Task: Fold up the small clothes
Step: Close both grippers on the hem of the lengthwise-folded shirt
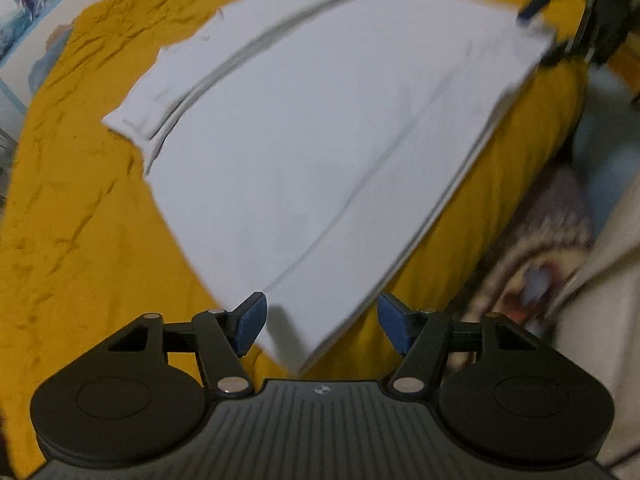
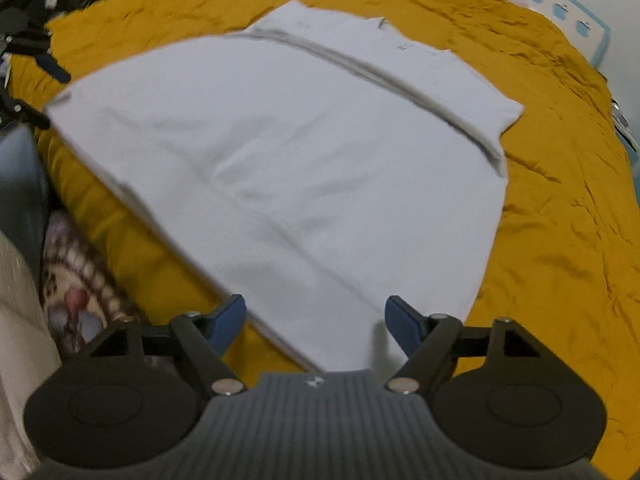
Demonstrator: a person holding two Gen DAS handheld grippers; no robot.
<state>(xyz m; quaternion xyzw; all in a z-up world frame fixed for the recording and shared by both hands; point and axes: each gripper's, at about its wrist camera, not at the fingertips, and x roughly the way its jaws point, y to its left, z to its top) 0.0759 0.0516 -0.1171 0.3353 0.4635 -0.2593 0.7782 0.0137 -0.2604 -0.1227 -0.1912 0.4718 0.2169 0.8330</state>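
A white garment (image 1: 312,128) lies on a mustard-yellow bedspread (image 1: 80,216), partly folded, with a fold line across its far part. My left gripper (image 1: 320,322) is open, its blue pads on either side of one near corner of the cloth. My right gripper (image 2: 316,322) is open around the other near corner of the same garment (image 2: 288,152). The right gripper also shows in the left wrist view (image 1: 540,20) at the cloth's far right corner. The left gripper shows at the left edge of the right wrist view (image 2: 36,80).
The yellow bedspread (image 2: 560,200) reaches past the garment on all sides. A patterned fabric (image 1: 540,248) and pale cloth hang off the bed's near edge. A wall with pictures (image 1: 36,8) stands behind the bed.
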